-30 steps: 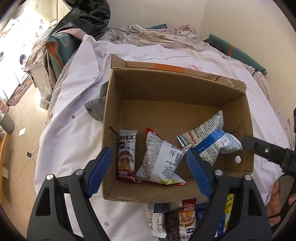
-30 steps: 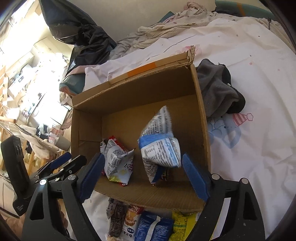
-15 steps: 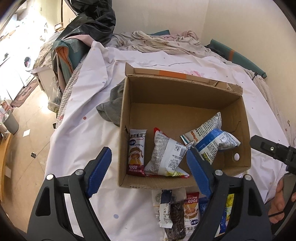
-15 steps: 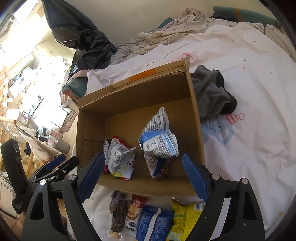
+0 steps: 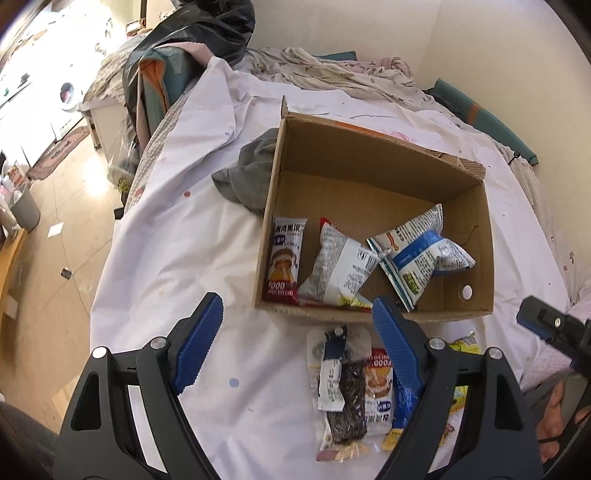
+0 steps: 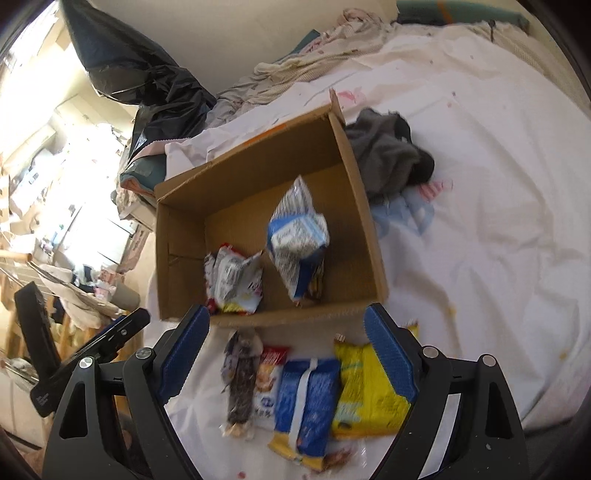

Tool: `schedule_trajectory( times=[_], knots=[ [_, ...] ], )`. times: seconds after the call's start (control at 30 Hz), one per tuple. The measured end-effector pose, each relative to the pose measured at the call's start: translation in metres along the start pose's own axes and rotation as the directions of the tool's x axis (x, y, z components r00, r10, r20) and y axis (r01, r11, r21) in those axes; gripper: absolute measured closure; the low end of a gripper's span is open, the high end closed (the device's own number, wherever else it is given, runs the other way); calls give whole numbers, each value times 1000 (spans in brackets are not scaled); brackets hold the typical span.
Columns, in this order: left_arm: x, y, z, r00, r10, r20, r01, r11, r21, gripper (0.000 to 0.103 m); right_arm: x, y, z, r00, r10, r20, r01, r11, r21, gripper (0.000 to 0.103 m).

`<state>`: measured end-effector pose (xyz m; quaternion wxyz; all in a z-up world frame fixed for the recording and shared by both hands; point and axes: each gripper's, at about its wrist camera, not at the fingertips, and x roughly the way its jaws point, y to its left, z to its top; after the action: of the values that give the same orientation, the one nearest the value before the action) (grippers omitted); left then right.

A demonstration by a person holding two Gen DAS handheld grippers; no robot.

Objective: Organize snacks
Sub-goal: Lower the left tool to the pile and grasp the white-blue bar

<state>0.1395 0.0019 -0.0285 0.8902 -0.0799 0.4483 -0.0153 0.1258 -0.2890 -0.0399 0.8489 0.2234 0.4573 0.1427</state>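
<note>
An open cardboard box (image 5: 476, 236) (image 6: 177, 240) sits on a white bedsheet. Inside lie a red-and-white rice cake bar (image 5: 284, 260), a crumpled white snack bag (image 5: 341, 267) (image 6: 236, 277) and a blue-and-white snack bag (image 5: 421, 254) (image 6: 297, 232). In front of the box lie loose snacks: a dark bar (image 5: 349, 398) (image 6: 240, 380), a red-topped packet (image 5: 378, 387), a blue packet (image 6: 306, 398) and a yellow bag (image 6: 369, 391). My left gripper (image 5: 299, 345) hangs open over the sheet before the box, holding nothing. My right gripper (image 6: 286, 356) is open above the loose snacks, holding nothing.
A grey cloth (image 5: 251, 173) (image 6: 388, 155) lies against the box's outer side. Rumpled bedding (image 5: 332, 74) and a black plastic bag (image 5: 207, 29) fill the far end of the bed. The bed's edge drops to a wooden floor (image 5: 55, 229) on the left. A person's hand (image 5: 554, 417) shows at lower right.
Both grippers have drawn back from the box, which now looks smaller and farther. The loose snacks in front of it have come more fully into view. Both stay open.
</note>
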Motion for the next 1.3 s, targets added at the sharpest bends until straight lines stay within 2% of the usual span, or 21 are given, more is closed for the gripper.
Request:
schedule_trajectory(
  times=[0.23, 0.4, 0.57, 0.67, 0.83, 1.0, 1.17, 1.23, 1.3],
  knots=[
    [-5, 0, -18, 999, 26, -23, -26, 1000, 7, 22, -3, 3, -24, 999, -29, -28, 29, 1000, 3, 14],
    [-1, 8, -28, 997, 51, -52, -53, 998, -28, 22, 5, -4, -35, 996, -61, -67, 62, 998, 24, 14],
    [10, 8, -37, 993, 44, -112, -49, 998, -39, 23, 13, -10, -37, 993, -71, -97, 76, 996, 40, 14],
    [24, 1, -46, 984, 28, -177, -31, 999, -16, 26, 16, -13, -36, 991, -80, -104, 85, 995, 47, 14],
    [53, -11, -56, 964, -9, -267, 8, 1000, -6, 39, 21, -16, -36, 991, -73, -116, 82, 994, 76, 14],
    [78, -29, -53, 951, -30, -309, 41, 999, 31, 57, 25, -19, -35, 989, -80, -127, 90, 993, 75, 14],
    [94, -40, -51, 941, -36, -337, 61, 996, 66, 68, 31, -21, -35, 986, -81, -146, 95, 992, 86, 14],
    [99, -42, -52, 936, -34, -350, 64, 995, 74, 76, 33, -21, -34, 986, -80, -148, 93, 992, 87, 14],
    [102, -49, -55, 934, -12, -358, 56, 992, 114, 89, 36, -19, -33, 985, -80, -151, 93, 992, 82, 14]
  ],
)
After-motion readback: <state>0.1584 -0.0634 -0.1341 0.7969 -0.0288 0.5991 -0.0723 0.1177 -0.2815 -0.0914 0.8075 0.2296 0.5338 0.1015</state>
